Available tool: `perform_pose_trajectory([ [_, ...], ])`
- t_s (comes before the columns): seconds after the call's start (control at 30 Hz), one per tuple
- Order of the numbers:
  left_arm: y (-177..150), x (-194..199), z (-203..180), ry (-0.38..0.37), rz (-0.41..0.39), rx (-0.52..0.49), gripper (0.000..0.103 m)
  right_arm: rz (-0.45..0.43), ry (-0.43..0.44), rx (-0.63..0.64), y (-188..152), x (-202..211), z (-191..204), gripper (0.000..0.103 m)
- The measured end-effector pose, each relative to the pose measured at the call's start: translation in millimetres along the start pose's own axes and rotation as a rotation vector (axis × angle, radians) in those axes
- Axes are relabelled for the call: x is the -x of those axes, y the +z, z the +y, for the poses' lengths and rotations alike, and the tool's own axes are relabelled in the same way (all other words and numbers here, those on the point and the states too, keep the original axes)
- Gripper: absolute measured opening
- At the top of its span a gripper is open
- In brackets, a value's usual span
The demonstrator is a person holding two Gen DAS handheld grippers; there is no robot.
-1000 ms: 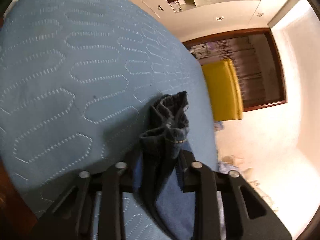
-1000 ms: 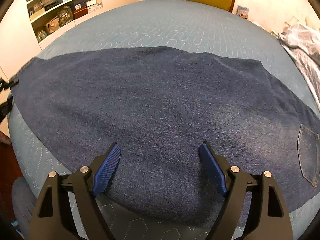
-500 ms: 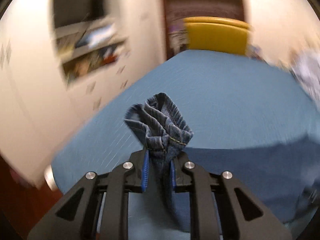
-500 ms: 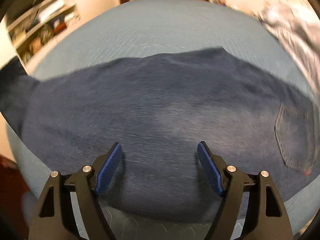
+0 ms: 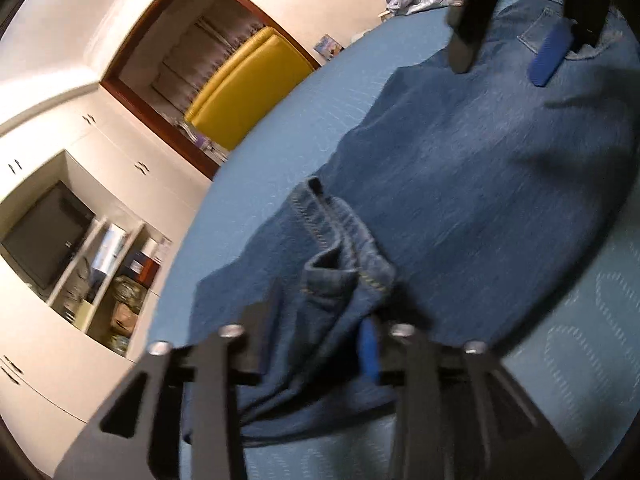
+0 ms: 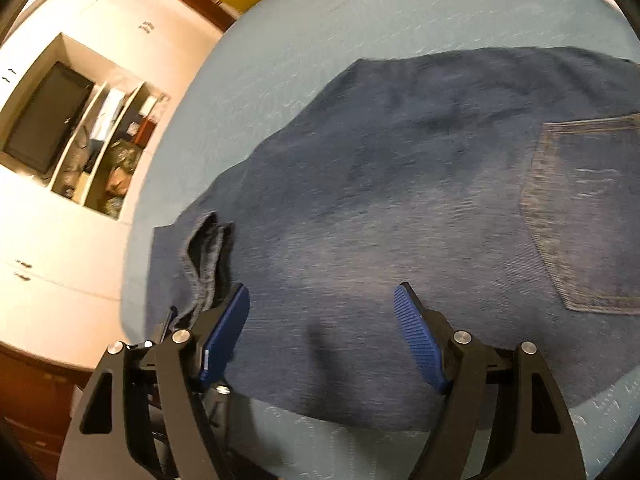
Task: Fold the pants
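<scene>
Pants [image 6: 400,200] are spread on the blue bedspread [image 6: 320,12]. The hem [image 5: 340,264] is pinched in the closed left gripper [image 5: 320,344]. Right gripper [image 6: 320,340] is held wide open, empty, above the denim.

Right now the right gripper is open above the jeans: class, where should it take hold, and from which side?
Probably the near edge of the jeans, just below the right gripper. Come in low from the bed's near side, one jaw under the fabric: the denim lies flat, so only its edge gives anything to pinch.
</scene>
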State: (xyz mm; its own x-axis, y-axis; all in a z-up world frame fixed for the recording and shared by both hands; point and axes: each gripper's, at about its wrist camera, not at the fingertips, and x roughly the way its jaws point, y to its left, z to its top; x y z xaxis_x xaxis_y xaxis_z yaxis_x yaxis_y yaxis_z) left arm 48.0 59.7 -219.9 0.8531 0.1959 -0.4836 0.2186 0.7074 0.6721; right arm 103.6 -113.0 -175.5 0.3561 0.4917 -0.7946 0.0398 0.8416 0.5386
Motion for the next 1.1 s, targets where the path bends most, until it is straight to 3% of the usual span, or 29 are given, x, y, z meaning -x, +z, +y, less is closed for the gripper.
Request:
perform_pose_trajectory([
  [0.07,-2,-5,1,0.005,-0.024,-0.035,0.043,0.039,0.057,-0.003,7,-10,10,0.074],
  [0.1,-2,-9,-2,0.01,-0.035,-0.072,0.037,0.055,0.077,-0.002,11,-12,15,0.074],
  [0.17,-8,-4,-10,-0.021,-0.036,-0.108,0.017,0.104,0.125,-0.016,19,-24,25,0.074],
  [0.23,-7,-2,-12,0.019,-0.064,-0.139,0.017,0.16,0.149,-0.025,25,-37,38,0.074],
  [0.33,-16,-6,-24,0.014,-0.043,-0.225,0.017,0.235,0.172,-0.003,30,-58,61,0.074],
  [0.43,-30,3,-35,0.036,-0.079,-0.298,0.018,0.311,0.167,0.008,33,-85,80,0.074],
  [0.57,-33,6,-31,0.023,-0.103,-0.324,0.023,0.343,0.119,0.009,35,-113,91,0.074],
  [0.67,-34,11,-37,0.012,-0.112,-0.366,0.017,0.333,0.135,-0.013,34,-118,86,0.074],
  [0.8,-33,13,-26,0.015,-0.119,-0.337,0.015,0.331,0.142,-0.027,35,-113,80,0.074],
  [0.87,-25,18,-7,-0.011,-0.118,-0.242,0.014,0.335,0.158,-0.043,35,-102,66,0.074],
  [0.97,-14,15,24,-0.034,-0.117,-0.144,0.014,0.352,0.233,-0.097,38,-97,64,0.074],
  [1.1,-8,11,45,-0.046,-0.125,-0.12,0.014,0.406,0.36,-0.161,39,-105,74,0.074],
])
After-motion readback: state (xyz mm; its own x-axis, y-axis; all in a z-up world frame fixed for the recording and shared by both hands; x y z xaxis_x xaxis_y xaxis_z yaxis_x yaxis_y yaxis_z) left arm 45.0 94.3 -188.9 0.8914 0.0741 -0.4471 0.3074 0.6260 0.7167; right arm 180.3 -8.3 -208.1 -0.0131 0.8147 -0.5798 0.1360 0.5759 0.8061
